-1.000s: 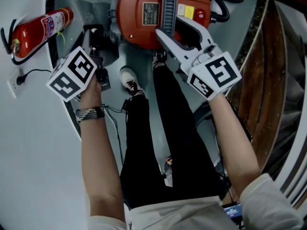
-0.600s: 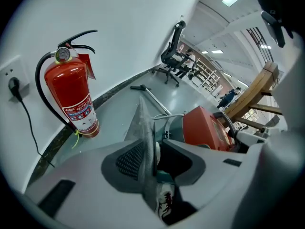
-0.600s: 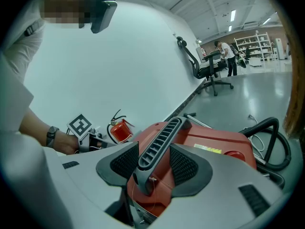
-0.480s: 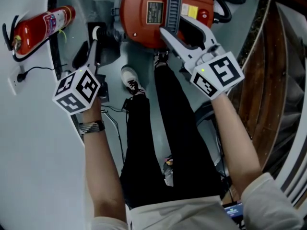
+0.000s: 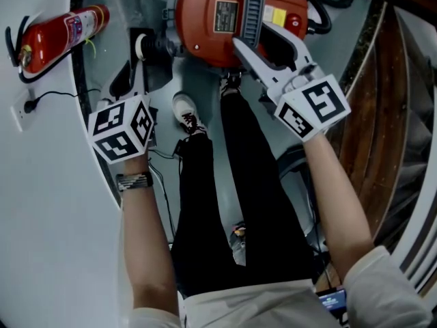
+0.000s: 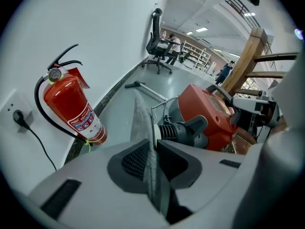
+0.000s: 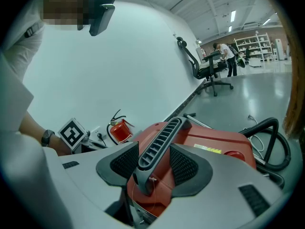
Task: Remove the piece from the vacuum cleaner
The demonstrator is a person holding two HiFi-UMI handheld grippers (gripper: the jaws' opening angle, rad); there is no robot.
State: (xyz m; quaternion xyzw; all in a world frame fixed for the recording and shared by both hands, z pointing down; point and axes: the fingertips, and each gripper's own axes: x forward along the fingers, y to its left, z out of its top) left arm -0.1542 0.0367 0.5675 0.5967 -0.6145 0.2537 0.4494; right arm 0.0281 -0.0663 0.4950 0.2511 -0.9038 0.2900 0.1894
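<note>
The red vacuum cleaner point(image 5: 212, 26) lies on the floor ahead of me. My right gripper point(image 5: 263, 43) is shut on its grey ribbed handle point(image 7: 159, 140), one pad on each side. A black ribbed hose connector point(image 6: 186, 130) sticks out of the vacuum's left side point(image 5: 153, 46). My left gripper point(image 5: 134, 74) points at that side. Its jaws are closing, and a thin grey sheet-like piece point(image 6: 143, 123) stands edge-on in the narrow gap between the pads point(image 6: 131, 159). What this piece joins to is hidden.
A red fire extinguisher point(image 5: 58, 36) leans by the white wall, beside a socket with a black plug point(image 6: 19, 118). A black hose point(image 7: 271, 142) loops behind the vacuum. A wooden frame point(image 5: 382, 115) is at the right. My legs and a shoe point(image 5: 184, 111) are below the vacuum.
My left gripper has drawn back toward me and rolled, so its marker cube shows other faces. Its jaws spread wide half a second ago and are narrower now. The right gripper stays on the handle.
</note>
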